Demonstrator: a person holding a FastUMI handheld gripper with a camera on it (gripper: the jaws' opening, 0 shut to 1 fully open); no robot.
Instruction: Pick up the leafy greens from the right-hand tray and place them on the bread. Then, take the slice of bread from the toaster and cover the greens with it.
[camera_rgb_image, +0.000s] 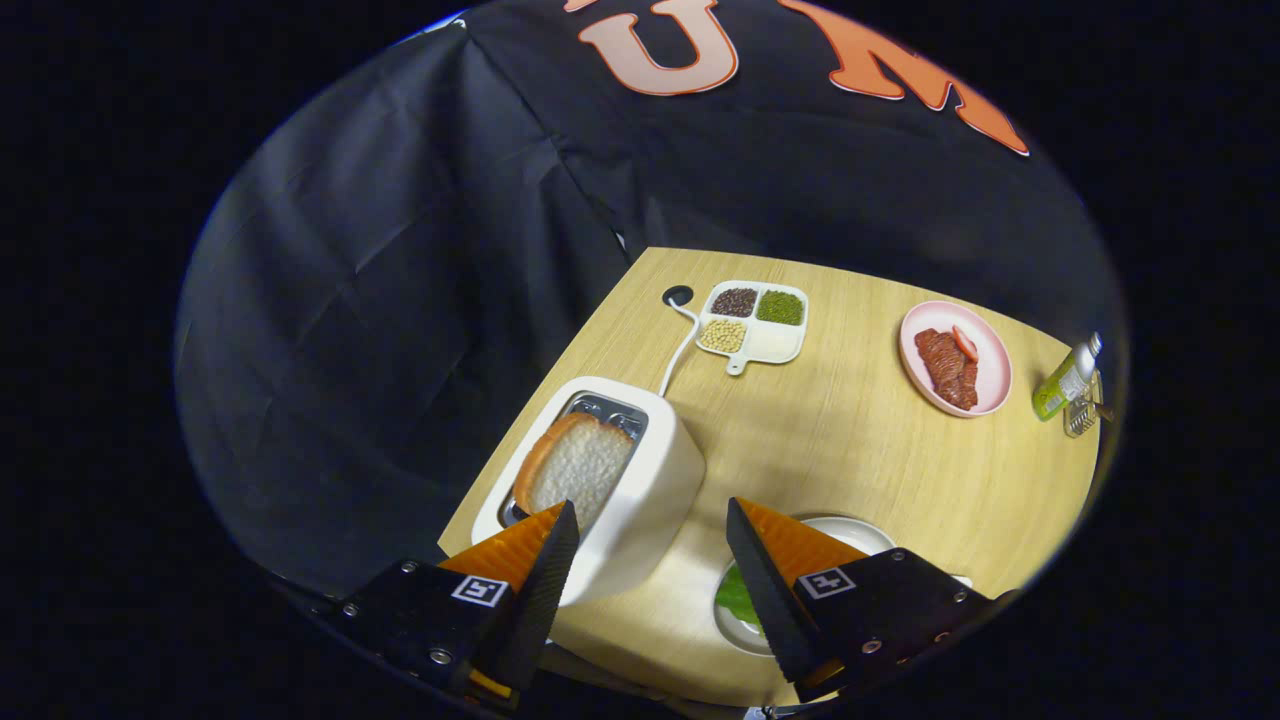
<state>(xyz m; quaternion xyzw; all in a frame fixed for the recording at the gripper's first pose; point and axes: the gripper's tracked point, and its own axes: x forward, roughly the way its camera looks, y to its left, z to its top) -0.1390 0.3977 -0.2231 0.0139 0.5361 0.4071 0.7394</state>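
- Bread slice (575, 465) stands upright in the slot of the white toaster (640, 500), crust up, not yet taken out. It sits just ahead of the left finger (535, 560), whose tip overlaps its lower edge in this view; can't tell whether they touch.
- Gripper (650, 520) jaws are wide open and hold nothing. The toaster body sits in the gap between the fingers.
- Leafy greens (737, 598) show as a green patch on the white plate (850, 528) just by the right finger (775, 590), mostly hidden behind it.
- Can't see the base bread under the greens; the finger covers that spot. Judgement: greens look already placed, so the first half is likely done.
- Left to do, as I read it: grip the slice in the toaster, lift it clear, carry it to the white plate, cover the greens.
- Toaster cord (683, 340) runs from the toaster back to a dark round port (677, 295) in the wooden table (840, 450).
- Beyond the toaster: white four-part tray (770, 345) with dark, green and pale grains in three parts, the fourth bare.
- Further right: pink plate (985, 375) with red meat-like pieces on it.
- Near the table's right edge: green bottle (1065, 385) with a pale label, small metal item beside it.
- Writing: bottle label too small and blurred to read. Square black-and-white markers on both finger mounts, no readable text. No brand visible on the toaster.
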